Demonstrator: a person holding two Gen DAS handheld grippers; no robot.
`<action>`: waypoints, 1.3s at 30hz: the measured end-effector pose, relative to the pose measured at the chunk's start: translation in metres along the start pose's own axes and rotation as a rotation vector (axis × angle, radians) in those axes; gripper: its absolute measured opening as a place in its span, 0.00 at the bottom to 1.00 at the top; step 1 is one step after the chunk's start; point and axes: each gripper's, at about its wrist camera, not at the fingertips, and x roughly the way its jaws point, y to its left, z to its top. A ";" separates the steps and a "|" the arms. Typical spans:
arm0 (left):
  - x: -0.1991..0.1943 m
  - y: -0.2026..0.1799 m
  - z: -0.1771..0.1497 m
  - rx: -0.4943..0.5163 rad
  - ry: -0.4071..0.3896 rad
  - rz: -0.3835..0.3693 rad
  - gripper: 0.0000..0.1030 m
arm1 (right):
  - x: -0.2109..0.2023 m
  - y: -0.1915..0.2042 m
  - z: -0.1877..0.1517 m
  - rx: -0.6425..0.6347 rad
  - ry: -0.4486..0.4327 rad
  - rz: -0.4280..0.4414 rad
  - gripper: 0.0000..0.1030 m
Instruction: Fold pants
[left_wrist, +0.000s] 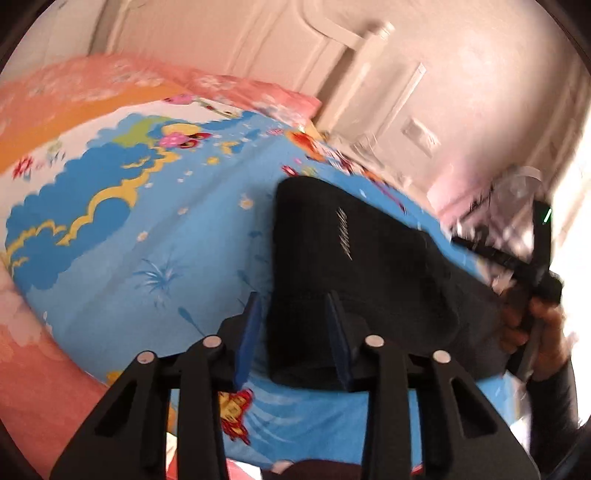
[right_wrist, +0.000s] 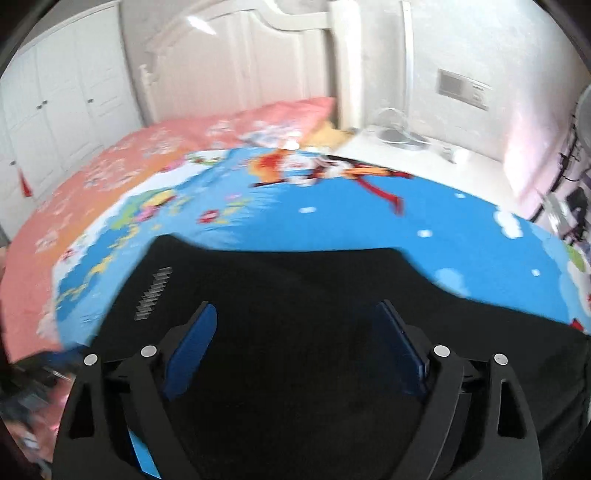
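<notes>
The black pants (right_wrist: 314, 332) lie folded into a compact dark slab on my bed's blue cartoon sheet (left_wrist: 155, 236), with a pink quilt (right_wrist: 110, 166) beyond and a white headboard (right_wrist: 236, 62) at the far end. My left claw (left_wrist: 293, 317) is partly spread at the near edge of the pants, its pads clear of the cloth and gripping nothing. My right claw (right_wrist: 295, 325) hangs wide above the pants, empty, with my hand (left_wrist: 532, 332) on its handle.
</notes>
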 end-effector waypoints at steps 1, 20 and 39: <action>0.008 -0.007 -0.004 0.041 0.039 0.033 0.34 | 0.004 0.008 -0.002 -0.006 0.006 -0.004 0.84; 0.039 0.001 0.010 -0.055 -0.047 0.004 0.11 | 0.103 0.137 0.055 -0.413 0.184 0.069 0.59; -0.003 -0.001 -0.011 -0.100 -0.190 0.065 0.45 | 0.055 0.057 0.034 -0.195 0.011 -0.039 0.87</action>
